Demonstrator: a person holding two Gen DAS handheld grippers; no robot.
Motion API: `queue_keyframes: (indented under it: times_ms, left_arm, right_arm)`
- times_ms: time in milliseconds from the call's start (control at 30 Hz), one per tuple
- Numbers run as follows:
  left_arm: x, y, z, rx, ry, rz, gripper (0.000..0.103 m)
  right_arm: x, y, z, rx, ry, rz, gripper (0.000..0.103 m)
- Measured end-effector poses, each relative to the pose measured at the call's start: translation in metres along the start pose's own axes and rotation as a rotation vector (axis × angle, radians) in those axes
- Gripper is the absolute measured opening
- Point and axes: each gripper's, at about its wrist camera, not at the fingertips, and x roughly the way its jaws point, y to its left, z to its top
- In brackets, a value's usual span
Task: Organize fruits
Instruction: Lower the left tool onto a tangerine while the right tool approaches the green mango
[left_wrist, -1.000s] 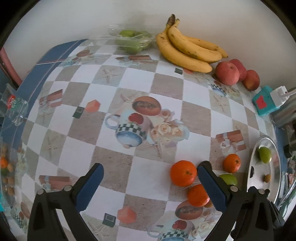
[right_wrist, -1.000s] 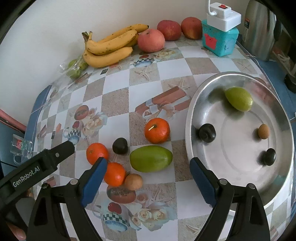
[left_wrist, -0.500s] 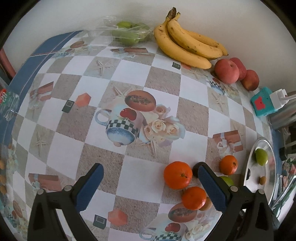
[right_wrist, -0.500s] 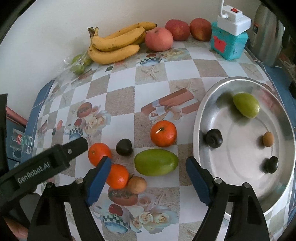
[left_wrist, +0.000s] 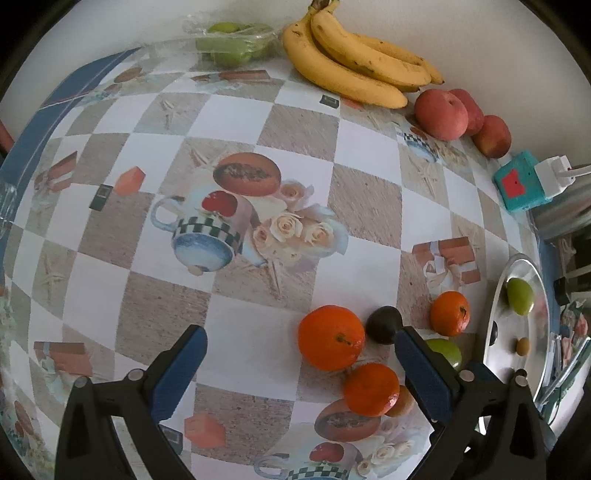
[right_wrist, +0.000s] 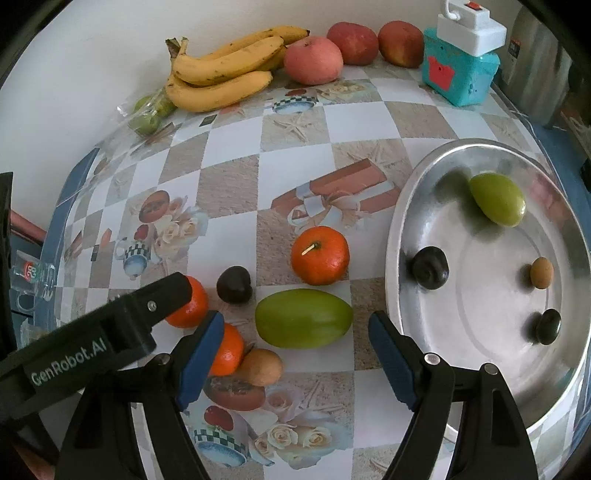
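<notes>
A silver tray (right_wrist: 399, 206) at the right holds a green mango (right_wrist: 498, 199), two dark plums (right_wrist: 430, 267) and a small brown fruit (right_wrist: 542, 272). On the table beside it lie a large green mango (right_wrist: 303, 318), three oranges (right_wrist: 320, 255), a dark plum (right_wrist: 233, 285) and a brown fruit (right_wrist: 260, 367). My right gripper (right_wrist: 295, 336) is open, its jaws astride the large green mango. My left gripper (left_wrist: 301, 347) is open and empty, just above an orange (left_wrist: 330, 341), and shows in the right wrist view (right_wrist: 147, 310).
Bananas (right_wrist: 221, 74), three red apples (right_wrist: 313, 60) and a bag of green fruit (right_wrist: 147, 114) line the back wall. A teal box with a white plug (right_wrist: 458, 70) and a metal kettle (right_wrist: 535, 66) stand at the back right.
Both grippers have moved forward and lower toward the loose fruit. The right gripper's jaws now flank the large green mango; the left gripper has closed in on the oranges.
</notes>
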Motion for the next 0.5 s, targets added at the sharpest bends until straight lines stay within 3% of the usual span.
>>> queue_keyframes:
  times_ms: [133,500]
  left_arm:
    - [0.006,-0.001,-0.001,-0.006,0.014,-0.004,0.101]
    - [0.015,-0.003,-0.002,-0.014,0.042,-0.018,0.081]
  right_arm:
    - [0.001,0.003,0.000,-0.013,0.000,-0.006,0.081]
    - [0.005,0.010,0.000,-0.050,-0.003,-0.021,0.080]
